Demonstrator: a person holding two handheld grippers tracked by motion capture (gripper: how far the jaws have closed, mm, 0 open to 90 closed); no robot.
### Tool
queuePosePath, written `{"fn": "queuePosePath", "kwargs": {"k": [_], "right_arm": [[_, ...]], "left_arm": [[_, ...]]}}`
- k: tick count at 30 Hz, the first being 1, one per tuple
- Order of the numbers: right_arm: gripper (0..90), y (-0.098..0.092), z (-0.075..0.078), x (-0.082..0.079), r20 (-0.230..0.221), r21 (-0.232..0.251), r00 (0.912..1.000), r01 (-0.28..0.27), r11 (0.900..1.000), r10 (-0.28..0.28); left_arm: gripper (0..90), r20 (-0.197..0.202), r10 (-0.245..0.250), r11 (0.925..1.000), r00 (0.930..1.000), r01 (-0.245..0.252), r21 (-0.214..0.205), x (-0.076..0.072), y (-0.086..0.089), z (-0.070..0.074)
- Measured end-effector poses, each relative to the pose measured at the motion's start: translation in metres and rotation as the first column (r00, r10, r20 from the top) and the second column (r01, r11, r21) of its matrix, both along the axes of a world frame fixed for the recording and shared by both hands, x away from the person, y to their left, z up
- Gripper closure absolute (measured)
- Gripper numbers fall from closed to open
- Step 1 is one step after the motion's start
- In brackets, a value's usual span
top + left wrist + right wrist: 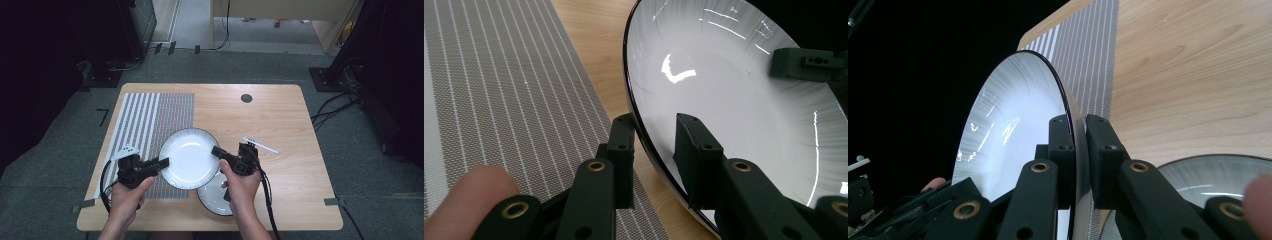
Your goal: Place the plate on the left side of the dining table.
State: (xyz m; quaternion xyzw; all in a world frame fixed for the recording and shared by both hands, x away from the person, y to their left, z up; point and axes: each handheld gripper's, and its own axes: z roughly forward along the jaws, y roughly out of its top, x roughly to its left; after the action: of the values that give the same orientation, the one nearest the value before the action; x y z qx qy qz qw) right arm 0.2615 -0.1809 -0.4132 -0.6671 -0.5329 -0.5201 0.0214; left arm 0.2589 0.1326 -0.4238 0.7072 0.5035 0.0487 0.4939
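A large white plate [187, 157] with a dark rim lies between my two grippers, partly over the striped placemat [150, 120]. My right gripper [216, 150] is shut on its right rim; in the right gripper view the jaws pinch the plate's [1013, 125] edge at the gripper [1078, 125]. My left gripper [164, 162] is at the plate's left rim. In the left gripper view the gripper [656, 135] is open, its jaws straddling the plate's [734, 100] rim with a gap on each side.
A smaller white plate [215, 197] sits near the table's front edge, partly under the right hand and overlapped by the large plate. A thin white stick [260, 144] lies right of the plates. A black disc [246, 98] is set in the far tabletop.
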Motion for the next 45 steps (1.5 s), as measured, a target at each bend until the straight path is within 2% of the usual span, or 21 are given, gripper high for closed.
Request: {"fn": "queuePosePath", "kwargs": {"k": [10,16,21,27,34,39,45], "right_arm": [[82.6,0.020,-0.004,0.015,-0.005,0.000,0.9998,-0.021,0.9998,0.021],[82.6,0.027,-0.002,0.025,-0.008,0.005,0.9994,-0.033,0.9994,0.034],[82.8,0.037,-0.001,0.033,-0.008,0.008,0.9990,-0.043,0.9990,0.043],[82.8,0.047,0.000,0.043,-0.013,0.035,0.9990,-0.042,0.9985,0.043],[82.6,0.062,0.007,0.058,-0.017,0.037,0.9990,-0.040,0.9985,0.041],[82.3,0.072,0.007,0.070,-0.050,0.050,0.9979,-0.039,0.9980,0.042],[82.2,0.081,0.003,0.086,-0.082,0.055,0.9956,-0.041,0.9976,0.045]], "left_arm": [[71.2,-0.011,0.039,0.9992,0.9992,-0.039,0.003,0.007,0.017,-0.003],[71.3,-0.016,0.056,0.9984,0.9983,-0.056,0.005,0.012,0.025,0.001],[72.5,-0.024,0.069,0.9976,0.9973,-0.069,0.010,0.019,0.035,0.006],[73.1,-0.019,0.077,0.9966,0.9968,-0.077,0.030,0.031,0.045,0.015],[73.5,-0.023,0.092,0.9956,0.9955,-0.092,0.020,0.045,0.060,0.020],[73.9,-0.042,0.107,0.9942,0.9933,-0.106,0.017,0.058,0.069,0.018],[73.9,-0.059,0.118,0.9927,0.9913,-0.116,0.034,0.072,0.077,0.015]]}}
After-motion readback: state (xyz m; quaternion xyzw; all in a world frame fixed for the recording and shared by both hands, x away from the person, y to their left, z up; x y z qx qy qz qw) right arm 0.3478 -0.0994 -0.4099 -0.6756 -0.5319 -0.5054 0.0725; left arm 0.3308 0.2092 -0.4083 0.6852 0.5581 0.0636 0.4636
